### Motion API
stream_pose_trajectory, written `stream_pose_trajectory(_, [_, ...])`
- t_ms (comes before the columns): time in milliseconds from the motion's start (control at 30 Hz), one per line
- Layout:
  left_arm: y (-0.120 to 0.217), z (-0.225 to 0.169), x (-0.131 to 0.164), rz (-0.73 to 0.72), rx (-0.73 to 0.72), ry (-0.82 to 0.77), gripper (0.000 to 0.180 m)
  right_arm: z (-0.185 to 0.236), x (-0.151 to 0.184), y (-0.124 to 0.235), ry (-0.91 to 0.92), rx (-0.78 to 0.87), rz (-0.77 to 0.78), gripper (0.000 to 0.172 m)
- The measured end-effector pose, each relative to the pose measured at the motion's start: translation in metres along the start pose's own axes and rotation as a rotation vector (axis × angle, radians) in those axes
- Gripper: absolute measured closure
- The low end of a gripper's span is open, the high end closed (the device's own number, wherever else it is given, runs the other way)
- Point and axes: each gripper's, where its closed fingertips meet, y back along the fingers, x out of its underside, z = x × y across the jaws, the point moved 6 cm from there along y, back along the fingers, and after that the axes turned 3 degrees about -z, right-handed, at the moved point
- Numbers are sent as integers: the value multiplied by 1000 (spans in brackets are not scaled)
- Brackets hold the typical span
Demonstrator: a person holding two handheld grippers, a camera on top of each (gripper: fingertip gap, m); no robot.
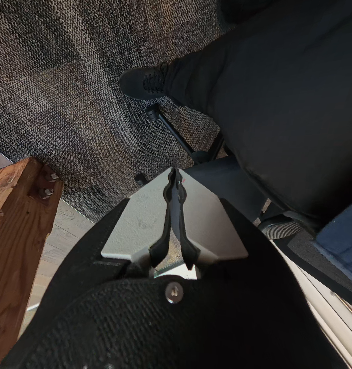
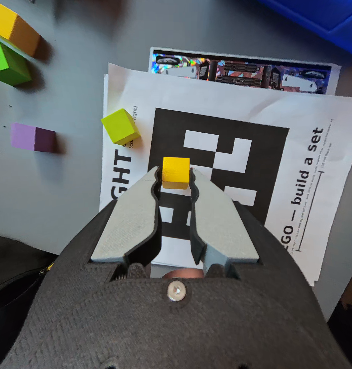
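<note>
My right gripper (image 2: 175, 171) jaws clamp a yellow cube (image 2: 175, 172), faces square to them, over the marker sheet (image 2: 221, 111); left gripper (image 1: 174, 171) jaws closed, bare.

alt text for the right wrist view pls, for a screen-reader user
The right gripper grips a small yellow cube between its fingers, above a printed sheet with a black-and-white square marker on a grey table. A lime cube, a purple block, and green and yellow blocks lie to the left.

I see a matt painted yellow cube (image 2: 175, 172) over smooth white paper (image 2: 211, 95) on my smooth grey desk (image 2: 71, 179); a glossy holographic sheet (image 2: 241, 71) behind; rough speckled carpet (image 1: 71, 79), a grainy wooden beam (image 1: 15, 219).
</note>
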Motion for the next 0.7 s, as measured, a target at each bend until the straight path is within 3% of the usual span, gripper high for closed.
stream_pose_trajectory(167, [-2, -2, 8, 16, 7, 14, 180, -9, 12, -12, -19, -18, 70, 140])
stream_pose_trajectory(467, [-4, -6, 10, 2, 21, 57, 180, 0, -8, -4, 62, -49, -7, 137])
stream_pose_trajectory(700, [-4, -8, 9, -3, 20, 62, 180, 37, -35, -15, 294, -128, 2, 137])
